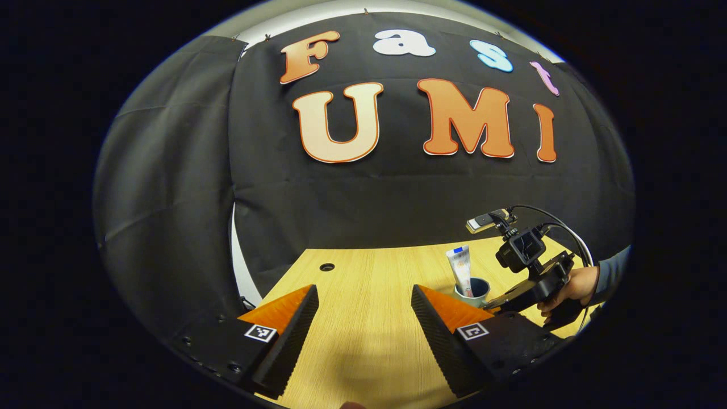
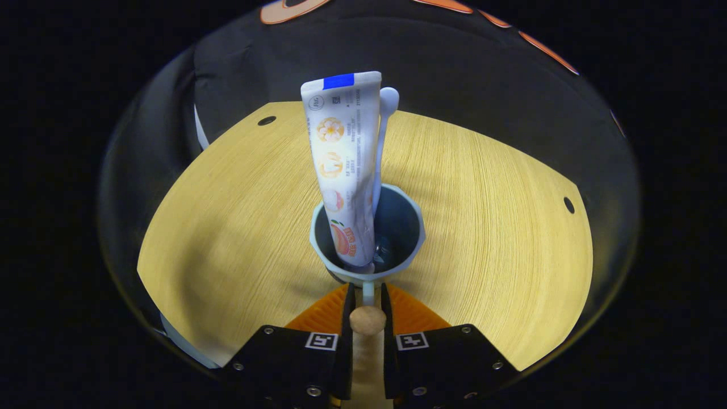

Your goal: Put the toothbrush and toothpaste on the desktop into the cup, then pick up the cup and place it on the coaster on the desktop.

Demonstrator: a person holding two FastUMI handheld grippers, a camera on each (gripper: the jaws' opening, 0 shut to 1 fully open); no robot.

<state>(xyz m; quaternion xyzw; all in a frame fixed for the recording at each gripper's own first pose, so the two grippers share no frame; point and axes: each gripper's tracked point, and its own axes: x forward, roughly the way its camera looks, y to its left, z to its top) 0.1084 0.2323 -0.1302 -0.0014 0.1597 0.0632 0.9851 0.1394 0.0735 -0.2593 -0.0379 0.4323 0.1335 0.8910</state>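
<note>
Right tool (image 2: 367, 298) clamped on cup (image 2: 397, 227) handle over wooden desktop (image 2: 227, 227); left tool (image 1: 363, 318) wide apart, empty

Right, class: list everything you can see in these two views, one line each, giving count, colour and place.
Toothpaste: one, white tube with a blue stripe, standing in the cup.
Toothbrush: one, white, in the cup behind the tube.
Cup: one, pale blue-grey, its handle between the right gripper's fingers.
Desktop: one, light wood with small round holes.
Left gripper: one, open over the desktop.
Right gripper: one, closed on the cup handle.
Hand: one, in a grey sleeve, holding the right gripper.
</note>
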